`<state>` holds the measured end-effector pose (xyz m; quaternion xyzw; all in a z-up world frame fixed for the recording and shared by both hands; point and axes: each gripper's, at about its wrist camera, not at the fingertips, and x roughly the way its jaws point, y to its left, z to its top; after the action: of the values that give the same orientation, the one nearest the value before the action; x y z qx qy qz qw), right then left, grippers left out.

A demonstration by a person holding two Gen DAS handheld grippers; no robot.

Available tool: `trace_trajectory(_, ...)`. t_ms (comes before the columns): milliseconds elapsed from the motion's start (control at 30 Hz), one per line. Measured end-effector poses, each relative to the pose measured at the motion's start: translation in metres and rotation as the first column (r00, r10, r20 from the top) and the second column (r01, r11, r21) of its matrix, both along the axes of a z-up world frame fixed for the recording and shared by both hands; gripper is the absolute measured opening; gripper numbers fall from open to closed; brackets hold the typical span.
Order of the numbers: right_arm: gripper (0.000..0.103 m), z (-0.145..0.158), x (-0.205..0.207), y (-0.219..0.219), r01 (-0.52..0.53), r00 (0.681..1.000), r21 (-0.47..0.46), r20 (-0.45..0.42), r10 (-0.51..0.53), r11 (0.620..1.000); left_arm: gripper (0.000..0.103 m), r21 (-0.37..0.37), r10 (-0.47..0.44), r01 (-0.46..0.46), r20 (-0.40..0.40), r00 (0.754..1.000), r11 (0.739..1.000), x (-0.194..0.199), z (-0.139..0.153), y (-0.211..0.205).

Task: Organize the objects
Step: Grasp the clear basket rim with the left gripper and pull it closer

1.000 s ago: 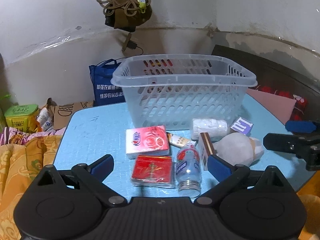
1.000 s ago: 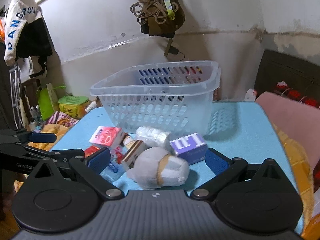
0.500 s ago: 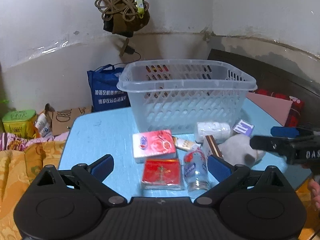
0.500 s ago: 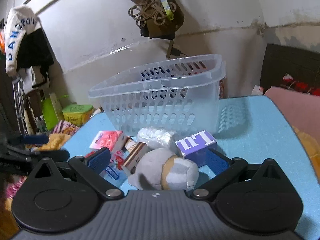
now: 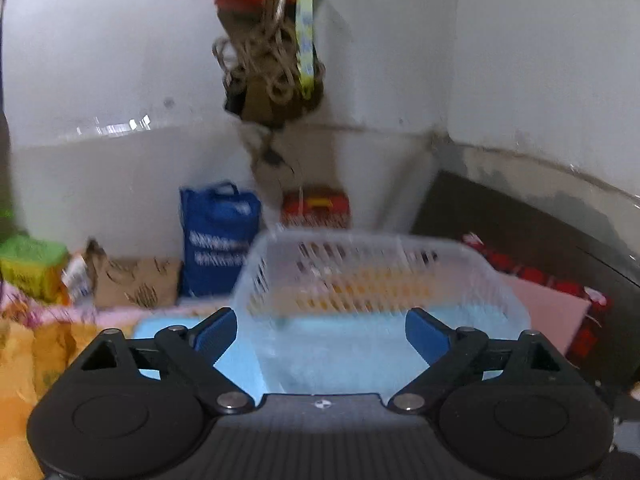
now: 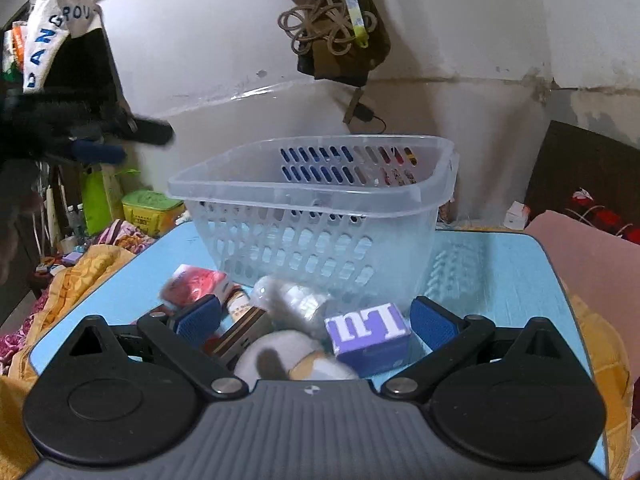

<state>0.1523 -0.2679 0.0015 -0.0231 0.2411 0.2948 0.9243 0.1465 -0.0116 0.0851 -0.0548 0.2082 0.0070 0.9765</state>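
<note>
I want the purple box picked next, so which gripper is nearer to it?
Right. The right gripper hangs open just over the purple box; the left gripper is raised off to its left, above the table edge, empty.

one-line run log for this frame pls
left gripper: open, empty, jaws just closing slightly | right gripper: open, empty, over plush toy | basket: empty

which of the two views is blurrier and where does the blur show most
The left wrist view is blurrier: the clear slotted plastic basket and blue bag are smeared. The right wrist view is mostly sharp, with the same basket crisp; only the near white plush toy and the other gripper, upper left, are soft.
</note>
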Motion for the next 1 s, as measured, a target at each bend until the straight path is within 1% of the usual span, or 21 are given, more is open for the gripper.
trace_trajectory(67, 0.103, -0.004, 0.004, -0.001, 0.002, 1.000, 0.007, -0.016, -0.002, 1.000, 0.095, 0.013, -0.008, 0.007, 0.029, 1.000, 1.000, -0.003, 0.000, 0.002)
trace_trajectory(167, 0.103, -0.008, 0.004, -0.004, 0.010, 1.000, 0.011, -0.027, -0.009, 1.000, 0.095, 0.003, -0.008, 0.008, 0.000, 1.000, 1.000, 0.007, -0.003, 0.010)
trace_trajectory(233, 0.103, -0.007, 0.003, -0.008, 0.020, 1.000, 0.024, -0.018, -0.019, 1.000, 0.095, -0.007, -0.009, 0.009, -0.016, 1.000, 1.000, 0.019, 0.002, 0.021)
trace_trajectory(267, 0.103, -0.005, 0.003, -0.008, 0.027, 1.000, 0.038, -0.013, -0.026, 0.999, 0.099, 0.007, -0.002, 0.002, -0.021, 1.000, 1.000, 0.025, 0.007, 0.026)
trace_trajectory(300, 0.103, -0.005, 0.004, -0.010, 0.036, 0.999, 0.063, -0.014, -0.035, 0.997, 0.100, 0.023, 0.012, -0.012, -0.025, 1.000, 1.000, 0.032, 0.011, 0.031)
trace_trajectory(333, 0.103, -0.006, 0.005, -0.011, 0.036, 0.999, 0.084, -0.021, -0.035, 0.996, 0.100, 0.030, 0.037, -0.037, -0.011, 0.999, 0.999, 0.037, 0.015, 0.039)
trace_trajectory(367, 0.103, -0.007, 0.006, -0.012, 0.035, 0.999, 0.101, -0.032, -0.032, 0.994, 0.103, 0.041, 0.065, -0.065, 0.003, 0.998, 0.997, 0.043, 0.019, 0.047)
trace_trajectory(400, 0.103, -0.008, 0.006, -0.013, 0.043, 0.999, 0.112, -0.037, -0.039, 0.993, 0.103, 0.060, 0.081, -0.081, 0.001, 0.997, 0.995, 0.053, 0.022, 0.052)
trace_trajectory(433, 0.103, -0.008, 0.004, -0.015, 0.057, 0.998, 0.118, -0.030, -0.054, 0.991, 0.103, 0.082, 0.087, -0.085, -0.020, 0.996, 0.993, 0.066, 0.022, 0.056)
trace_trajectory(500, 0.103, -0.009, 0.005, -0.014, 0.071, 0.997, 0.102, -0.019, -0.069, 0.992, 0.103, 0.105, 0.087, -0.076, -0.109, 0.990, 0.992, 0.097, 0.018, 0.062)
trace_trajectory(567, 0.103, -0.011, 0.008, -0.015, 0.085, 0.996, 0.096, -0.028, -0.082, 0.992, 0.103, 0.120, 0.062, -0.040, -0.192, 0.979, 0.992, 0.126, 0.007, 0.061)
trace_trajectory(667, 0.103, -0.012, 0.011, -0.018, 0.078, 0.996, 0.114, -0.040, -0.074, 0.990, 0.103, 0.109, 0.018, 0.009, -0.240, 0.971, 0.994, 0.148, -0.009, 0.051)
trace_trajectory(700, 0.103, -0.012, 0.011, -0.019, 0.080, 0.996, 0.112, -0.033, -0.077, 0.990, 0.103, 0.127, 0.023, 0.012, -0.270, 0.962, 0.992, 0.153, -0.016, 0.046)
trace_trajectory(733, 0.103, -0.012, 0.011, -0.019, 0.084, 0.996, 0.109, -0.031, -0.081, 0.991, 0.101, 0.166, 0.044, 0.007, -0.305, 0.951, 0.986, 0.158, -0.024, 0.041)
trace_trajectory(767, 0.103, -0.013, 0.011, -0.018, 0.086, 0.996, 0.107, -0.033, -0.083, 0.990, 0.098, 0.196, 0.064, 0.000, -0.318, 0.946, 0.981, 0.159, -0.031, 0.040)
trace_trajectory(800, 0.103, -0.014, 0.011, -0.019, 0.088, 0.996, 0.110, -0.040, -0.084, 0.990, 0.097, 0.217, 0.078, -0.006, -0.324, 0.943, 0.976, 0.162, -0.036, 0.039)
trace_trajectory(833, 0.103, -0.014, 0.012, -0.020, 0.086, 0.996, 0.113, -0.046, -0.081, 0.990, 0.096, 0.222, 0.082, -0.005, -0.337, 0.938, 0.975, 0.164, -0.042, 0.039)
trace_trajectory(900, 0.103, -0.015, 0.010, -0.020, 0.081, 0.996, 0.111, -0.043, -0.077, 0.990, 0.086, 0.182, 0.057, 0.013, -0.372, 0.926, 0.983, 0.166, -0.050, 0.044)
trace_trajectory(967, 0.103, -0.017, 0.009, -0.019, 0.088, 0.996, 0.087, -0.036, -0.085, 0.992, 0.064, 0.129, 0.044, 0.006, -0.386, 0.921, 0.992, 0.163, -0.058, 0.051)
trace_trajectory(1000, 0.103, -0.019, 0.007, -0.020, 0.090, 0.996, 0.078, -0.036, -0.087, 0.993, 0.057, 0.108, 0.045, -0.004, -0.381, 0.923, 0.994, 0.162, -0.059, 0.054)
